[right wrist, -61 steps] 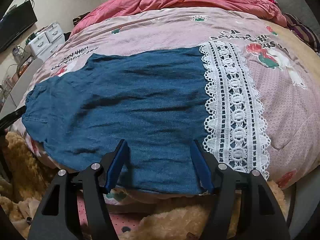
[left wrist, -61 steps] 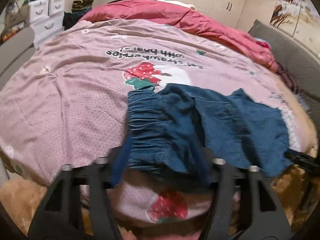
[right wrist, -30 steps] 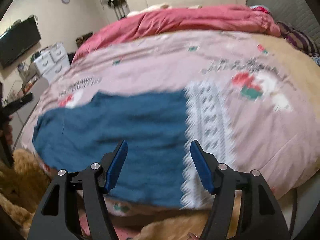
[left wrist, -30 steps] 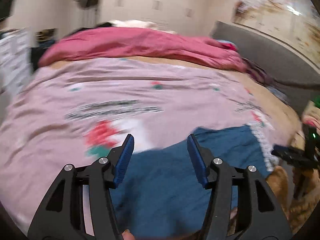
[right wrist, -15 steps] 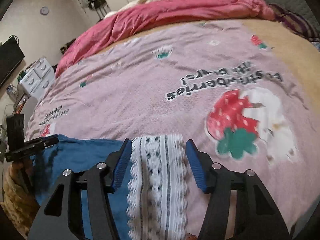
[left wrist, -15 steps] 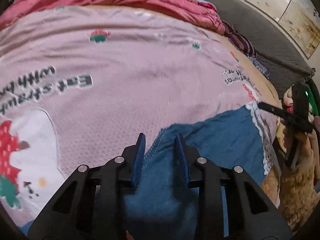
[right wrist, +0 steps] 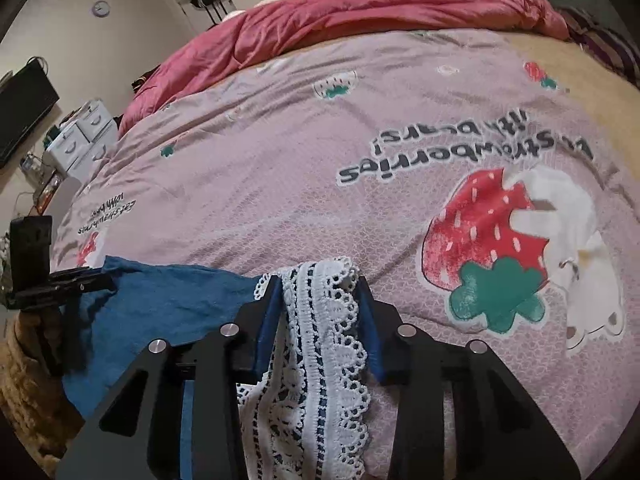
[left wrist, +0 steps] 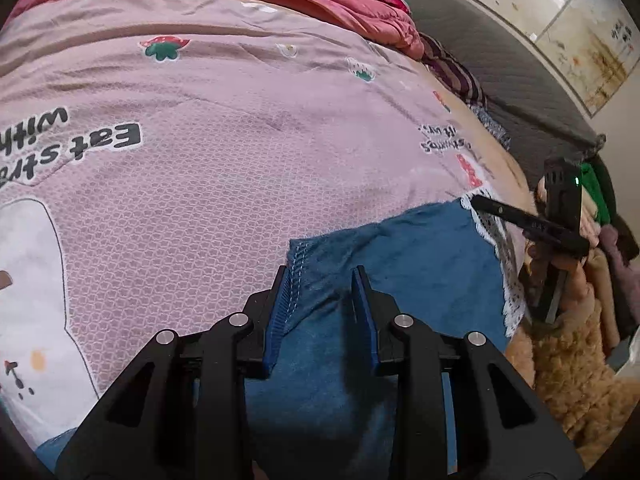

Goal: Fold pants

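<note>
Now the left gripper (left wrist: 322, 280) pinches the blue denim pants (left wrist: 400, 256); the right gripper (right wrist: 318, 292), closing on their white lace hem (right wrist: 320, 320), could slip off thin lace.

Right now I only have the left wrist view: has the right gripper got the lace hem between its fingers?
Observer: Yes. The lace hem of the pants stands bunched between the right gripper's fingers, and its jaws are closing.
Operator: Is it touching both sides?
Observer: It looks so: it fills the gap from pad to pad.
Operator: What lies past that hem?
Observer: Bedspread, with a big strawberry print just to the right of the hem.
</note>
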